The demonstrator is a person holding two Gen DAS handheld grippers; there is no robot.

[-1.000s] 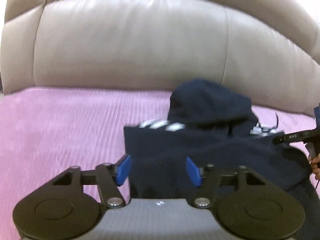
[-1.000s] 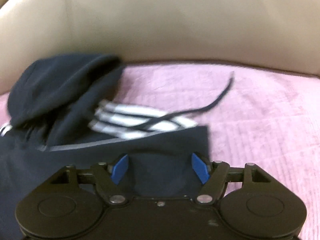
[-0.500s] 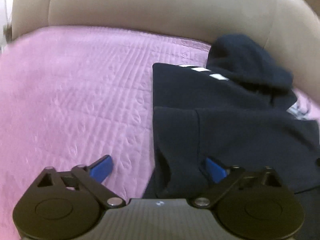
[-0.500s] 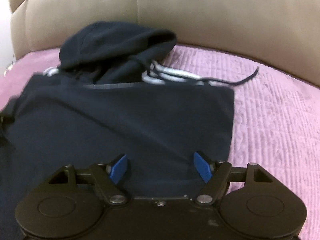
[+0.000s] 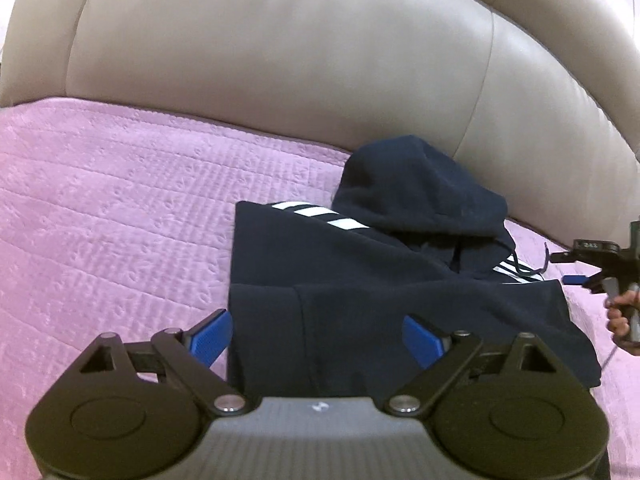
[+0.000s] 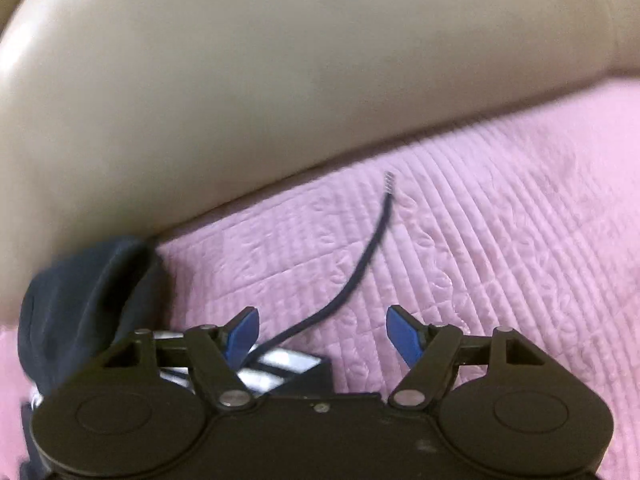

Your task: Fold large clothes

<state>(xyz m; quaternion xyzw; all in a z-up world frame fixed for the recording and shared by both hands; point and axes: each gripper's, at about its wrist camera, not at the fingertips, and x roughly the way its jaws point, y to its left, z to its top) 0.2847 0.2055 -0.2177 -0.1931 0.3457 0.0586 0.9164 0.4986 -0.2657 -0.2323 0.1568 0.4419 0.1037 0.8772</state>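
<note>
Beige leather, the sofa back (image 5: 280, 80) fills everything from nine round to three o'clock ahead of me. Below it the pink quilted cover (image 5: 100, 220) spreads over the seat. On that cover lies the navy hoodie (image 5: 380, 300), folded into a rough block, its hood (image 5: 416, 192) bunched at twelve o'clock against the leather and white stripes (image 5: 320, 216) showing at its shoulder.

My left gripper (image 5: 316, 336) hangs over the hoodie's near left corner. Its jaws have just been opening and now stand wide; the left blue pad (image 5: 210, 336) is over pink cover, the right one over navy cloth, neither pressing on anything.

My right gripper (image 6: 320, 328) also stands wide with nothing clamped, pink cover showing between its pads. From the left camera it sits at three o'clock, beside the hoodie's far right corner, my fingers (image 5: 618, 320) around its handle.

A dark drawstring (image 6: 360, 264) runs from under it toward one o'clock.
</note>
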